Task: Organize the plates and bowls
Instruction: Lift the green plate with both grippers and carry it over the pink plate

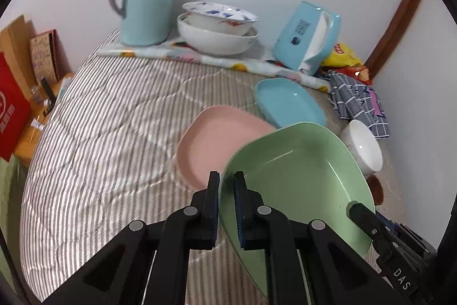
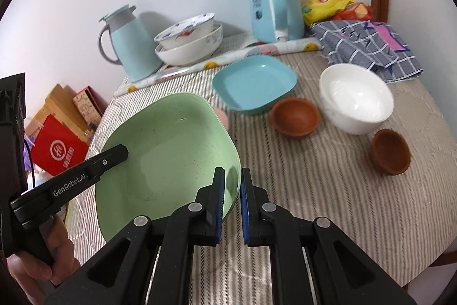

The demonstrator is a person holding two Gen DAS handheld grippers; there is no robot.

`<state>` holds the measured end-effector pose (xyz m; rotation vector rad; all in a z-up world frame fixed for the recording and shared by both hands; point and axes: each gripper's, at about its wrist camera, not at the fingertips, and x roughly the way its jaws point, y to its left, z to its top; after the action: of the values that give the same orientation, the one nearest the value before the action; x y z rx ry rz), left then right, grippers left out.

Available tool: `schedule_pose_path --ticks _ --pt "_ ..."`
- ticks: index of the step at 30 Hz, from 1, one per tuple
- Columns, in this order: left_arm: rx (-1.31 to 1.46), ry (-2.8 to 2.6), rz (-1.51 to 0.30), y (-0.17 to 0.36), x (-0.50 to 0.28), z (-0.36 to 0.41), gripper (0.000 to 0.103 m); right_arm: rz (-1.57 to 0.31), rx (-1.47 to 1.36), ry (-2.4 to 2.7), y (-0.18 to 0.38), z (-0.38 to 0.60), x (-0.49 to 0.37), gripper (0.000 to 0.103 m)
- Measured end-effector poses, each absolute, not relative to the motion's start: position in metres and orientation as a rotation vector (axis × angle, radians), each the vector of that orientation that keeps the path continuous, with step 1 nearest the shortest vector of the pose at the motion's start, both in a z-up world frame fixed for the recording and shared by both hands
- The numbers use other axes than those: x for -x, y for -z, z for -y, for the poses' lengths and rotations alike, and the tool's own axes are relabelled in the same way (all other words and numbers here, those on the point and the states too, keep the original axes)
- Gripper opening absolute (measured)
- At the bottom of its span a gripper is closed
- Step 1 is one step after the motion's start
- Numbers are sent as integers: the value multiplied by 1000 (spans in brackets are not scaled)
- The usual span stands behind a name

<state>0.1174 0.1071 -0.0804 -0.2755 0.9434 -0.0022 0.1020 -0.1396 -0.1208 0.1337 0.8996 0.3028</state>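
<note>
White walls are backing a striped bed [image 2: 328,190] carrying the dishes. Both grippers are clamping the green plate [image 2: 168,150] by opposite rims: the left gripper [image 1: 227,207] and the right gripper [image 2: 232,205]. It is hanging tilted over the pink plate [image 1: 217,142], near the bed's middle. Beyond are lying a blue plate [image 2: 254,83], white bowl [image 2: 355,99] and two brown bowls [image 2: 295,116].

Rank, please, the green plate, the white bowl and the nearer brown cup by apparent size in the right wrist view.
1. green plate, though nearest the camera
2. white bowl
3. nearer brown cup, clearly the smallest
</note>
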Motion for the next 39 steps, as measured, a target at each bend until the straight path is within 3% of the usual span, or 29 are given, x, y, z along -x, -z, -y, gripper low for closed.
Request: schedule_pose_path --ticks 39 --pt "287 -88 -1024 135 -166 -152 10 -1025 30 -348 167 72 -176 10"
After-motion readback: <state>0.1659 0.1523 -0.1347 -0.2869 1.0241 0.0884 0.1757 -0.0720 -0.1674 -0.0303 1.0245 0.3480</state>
